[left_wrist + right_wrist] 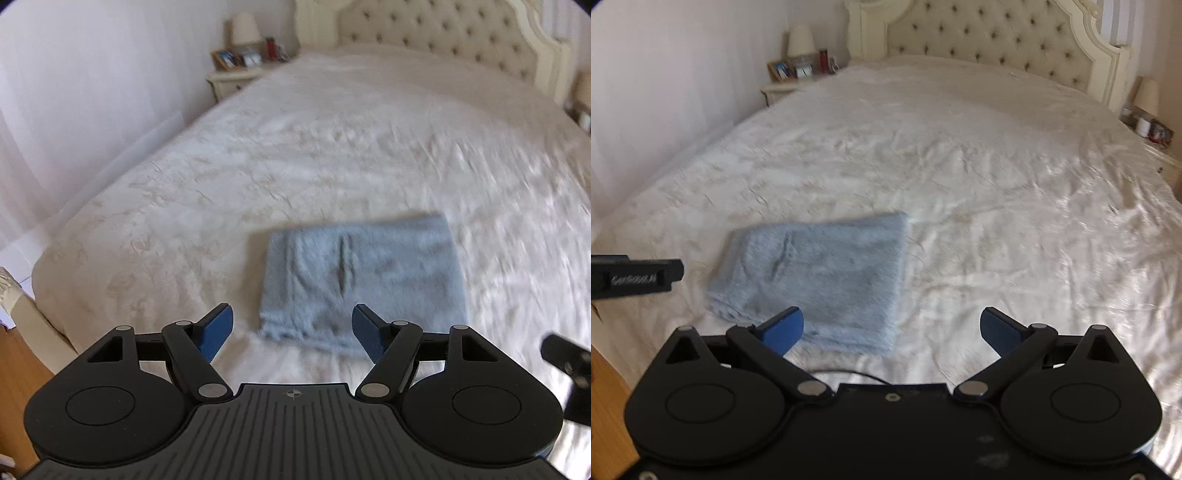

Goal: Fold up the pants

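Observation:
The light blue pants (362, 280) lie folded into a flat rectangle on the white bedspread (295, 155), near the foot of the bed. My left gripper (291, 328) is open and empty, held above the near edge of the pants. In the right wrist view the pants (820, 280) lie left of centre. My right gripper (892, 330) is open and empty, above the bedspread (997, 184) at the pants' near right corner. Part of the left gripper's body (635, 278) shows at the left edge of that view.
A tufted cream headboard (443, 33) stands at the far end. A nightstand (232, 79) with a lamp and frames is at the far left, another nightstand (1160, 147) at the far right. A white curtain (74, 110) hangs on the left. Wooden floor (18, 369) lies beside the bed.

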